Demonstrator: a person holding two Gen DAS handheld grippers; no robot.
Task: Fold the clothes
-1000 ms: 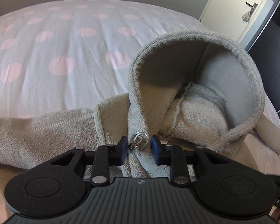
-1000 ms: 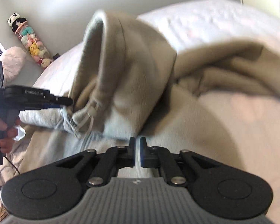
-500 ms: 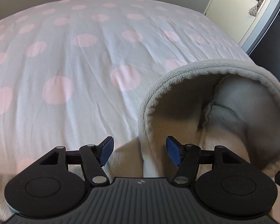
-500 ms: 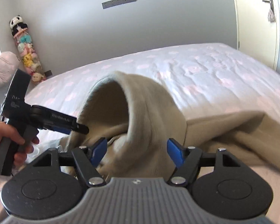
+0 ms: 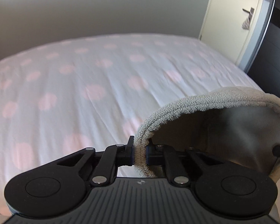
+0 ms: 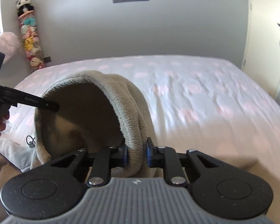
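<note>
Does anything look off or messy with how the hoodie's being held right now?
Nothing damaged. The hoodie is still unfolded: its hood gapes open, rim clamped by the left gripper, while the right gripper is closing on it. The rest lies bunched on the bed.

Hood (image 6: 95, 112) arches above the bed (image 6: 196, 93) between both tools

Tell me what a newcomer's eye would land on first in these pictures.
The grey fleece hood gapes like a tunnel in the foreground, its rim pinched on either side by the left gripper and the right gripper, whose jaws are closing on it. Behind it spreads the bed with pink dots; a column of soft toys stands in the far corner.
</note>
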